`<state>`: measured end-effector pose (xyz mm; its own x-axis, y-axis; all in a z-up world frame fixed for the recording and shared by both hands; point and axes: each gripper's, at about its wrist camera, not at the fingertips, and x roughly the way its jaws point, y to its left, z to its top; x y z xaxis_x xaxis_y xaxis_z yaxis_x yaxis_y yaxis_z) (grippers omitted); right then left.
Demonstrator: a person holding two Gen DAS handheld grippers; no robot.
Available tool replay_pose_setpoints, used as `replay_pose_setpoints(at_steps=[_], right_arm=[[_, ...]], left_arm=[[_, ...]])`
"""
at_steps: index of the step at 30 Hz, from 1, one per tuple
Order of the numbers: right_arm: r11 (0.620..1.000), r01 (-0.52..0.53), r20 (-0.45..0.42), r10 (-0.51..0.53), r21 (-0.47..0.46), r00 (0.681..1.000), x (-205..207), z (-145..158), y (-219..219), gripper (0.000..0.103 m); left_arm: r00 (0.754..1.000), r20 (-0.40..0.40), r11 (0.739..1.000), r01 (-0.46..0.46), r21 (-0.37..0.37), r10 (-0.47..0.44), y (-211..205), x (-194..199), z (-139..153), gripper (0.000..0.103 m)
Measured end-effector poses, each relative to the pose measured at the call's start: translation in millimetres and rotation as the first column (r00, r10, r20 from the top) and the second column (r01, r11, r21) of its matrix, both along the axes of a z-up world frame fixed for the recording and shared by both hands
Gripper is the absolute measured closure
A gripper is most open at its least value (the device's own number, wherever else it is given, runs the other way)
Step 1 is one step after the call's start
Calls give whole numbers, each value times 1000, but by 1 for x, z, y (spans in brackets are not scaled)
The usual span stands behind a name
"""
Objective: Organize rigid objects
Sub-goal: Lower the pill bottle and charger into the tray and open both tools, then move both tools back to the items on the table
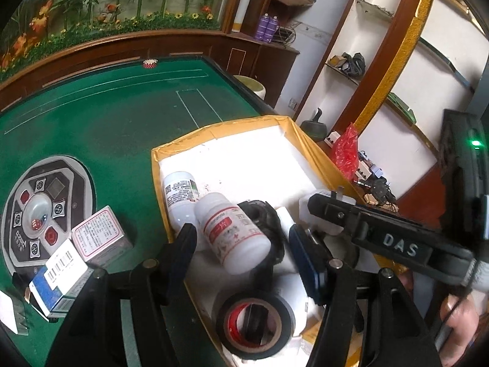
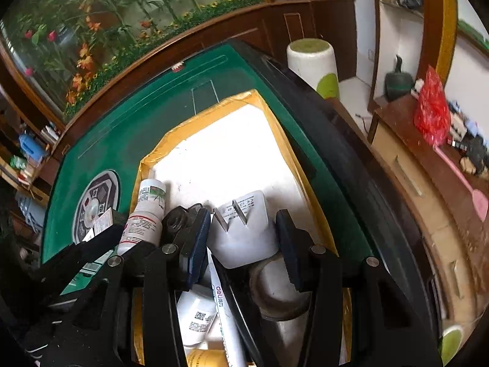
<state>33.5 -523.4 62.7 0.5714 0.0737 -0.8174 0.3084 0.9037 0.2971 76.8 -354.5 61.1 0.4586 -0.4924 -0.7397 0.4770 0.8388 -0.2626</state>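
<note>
Left wrist view: the left gripper [image 1: 241, 244] hangs over the near end of the yellow-rimmed box [image 1: 298, 128] on the green tabletop [image 1: 107, 116]. Its fingers [image 1: 186, 238] stand apart and press on nothing. Between them lies a white bottle with a red label [image 1: 233, 232], resting in the box, its long axis slanting from upper left to lower right across the gap. A second white bottle [image 1: 180, 192] lies just beyond it, and a black tape roll [image 1: 255, 324] nearer the camera. Small cartons [image 1: 99, 235] sit outside the box on the felt, to the left.

Right wrist view: the right gripper [image 2: 243, 235] reaches into the same box [image 2: 308, 183]. A white plug adapter [image 2: 244, 232] sits between its fingers [image 2: 288, 238], prongs pointing away; whether the pads press on it cannot be told. The red-label bottle [image 2: 139, 232] lies well to the left, so the left hand is judged the nearer one for it.
</note>
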Motion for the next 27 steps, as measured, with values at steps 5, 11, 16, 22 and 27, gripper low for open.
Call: replay_pose_setpoints(at_steps=[5,11,16,22,27], right_arm=[[999,-1,24,0,32,1000,-6,0,-4,58],[996,-35,64,29,87,998,-12,5,-5,53],[990,-75,117,60,123,991,-22,19,0,35],[915,-205,275,109,348,955,-45,37,10,34],[731,-413,427,183,543,886,-60,42,44,31]], left_arm=[[1000,7,1000,14,-21,-14,7,-9,3,40],[999,14,999,34,-33,-34,19,-17,4,40],[999,21,997,46,-66,-45,34,-25,8,40],[997,57,992,62,-105,-57,59,-39,18,40],[993,98,991,80,-111,-70,89,-54,23,40]])
